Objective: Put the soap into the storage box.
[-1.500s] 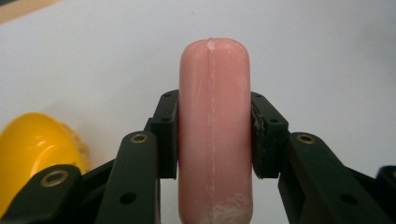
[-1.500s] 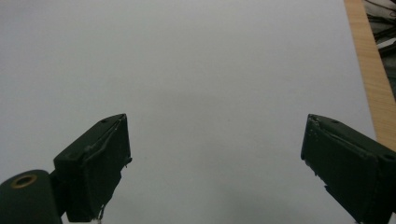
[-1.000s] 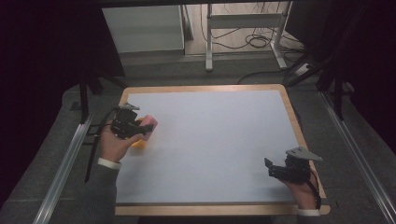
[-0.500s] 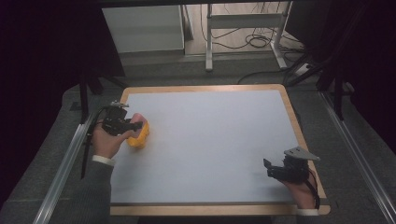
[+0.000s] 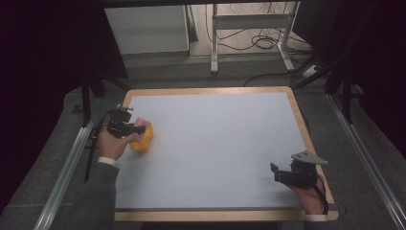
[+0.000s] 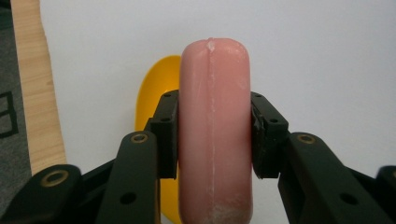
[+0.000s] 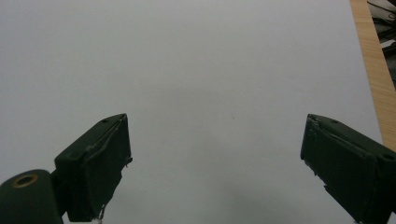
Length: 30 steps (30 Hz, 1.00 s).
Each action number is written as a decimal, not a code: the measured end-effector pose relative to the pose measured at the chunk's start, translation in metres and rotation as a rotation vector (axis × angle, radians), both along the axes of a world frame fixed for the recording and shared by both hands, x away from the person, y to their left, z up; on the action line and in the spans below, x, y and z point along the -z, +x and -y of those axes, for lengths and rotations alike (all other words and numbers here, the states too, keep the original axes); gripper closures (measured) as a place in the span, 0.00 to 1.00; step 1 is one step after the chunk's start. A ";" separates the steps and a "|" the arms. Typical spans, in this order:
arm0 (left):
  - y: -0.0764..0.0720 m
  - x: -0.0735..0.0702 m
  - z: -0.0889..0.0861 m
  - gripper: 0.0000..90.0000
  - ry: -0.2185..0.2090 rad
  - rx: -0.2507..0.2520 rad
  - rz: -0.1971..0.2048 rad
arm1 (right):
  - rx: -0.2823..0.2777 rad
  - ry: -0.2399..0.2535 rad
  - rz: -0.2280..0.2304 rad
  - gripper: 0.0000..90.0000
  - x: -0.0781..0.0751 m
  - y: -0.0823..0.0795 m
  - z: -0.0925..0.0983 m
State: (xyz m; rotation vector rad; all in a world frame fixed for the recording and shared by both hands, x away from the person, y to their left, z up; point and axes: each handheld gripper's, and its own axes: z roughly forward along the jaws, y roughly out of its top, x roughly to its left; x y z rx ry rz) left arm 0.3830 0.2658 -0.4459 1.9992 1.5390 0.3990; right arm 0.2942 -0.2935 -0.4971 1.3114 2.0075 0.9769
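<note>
The left tongs (image 6: 212, 135) were clamped on a pink sausage (image 6: 214, 130), held just above a yellow dish (image 5: 142, 138) near the counter's (image 5: 215, 143) left edge. The pickup looked done, with only the placing left. The right tongs (image 7: 215, 163) stood apart, holding nothing.

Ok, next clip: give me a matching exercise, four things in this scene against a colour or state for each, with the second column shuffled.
Things:
1. sausage
2. yellow piece
3. right gripper
4. left gripper

States:
A. jaws wide apart, nothing between them
B. pink, clamped on both sides
C. lies on the white table beneath the held thing
D. shut on a rounded pink cylinder

Pairs: 1-B, 2-C, 3-A, 4-D
</note>
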 end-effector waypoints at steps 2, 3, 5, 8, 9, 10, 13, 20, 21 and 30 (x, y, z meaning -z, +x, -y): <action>0.001 0.003 -0.002 0.67 0.004 -0.005 -0.010 | -0.001 -0.003 -0.003 0.09 0.000 0.000 0.000; 0.002 0.005 -0.002 0.67 0.006 -0.008 -0.015 | 0.000 -0.003 -0.003 0.09 0.000 0.000 0.000; 0.004 0.009 -0.003 0.67 0.006 -0.007 -0.029 | -0.001 -0.004 -0.002 0.09 0.000 0.000 0.000; 0.006 0.016 -0.002 0.67 0.014 -0.006 -0.047 | 0.000 -0.004 -0.002 0.09 0.000 0.000 0.000; 0.007 0.018 -0.002 0.67 0.012 -0.007 -0.053 | -0.001 -0.004 -0.003 0.09 0.000 0.000 0.000; 0.007 0.020 -0.002 0.67 0.013 -0.008 -0.055 | -0.001 -0.004 -0.003 0.09 0.000 0.000 0.000; 0.009 0.023 -0.002 0.67 0.022 -0.014 -0.064 | -0.002 -0.004 -0.004 0.09 0.001 0.000 -0.001; 0.010 0.035 -0.001 0.67 0.026 -0.014 -0.087 | 0.000 -0.004 0.001 0.09 0.000 0.000 0.000; 0.010 0.035 -0.002 0.67 0.023 -0.014 -0.086 | -0.001 -0.006 0.001 0.09 0.000 0.000 0.000; -0.005 0.012 -0.006 0.34 -0.016 -0.011 0.031 | -0.002 -0.009 0.000 0.09 0.000 0.000 0.000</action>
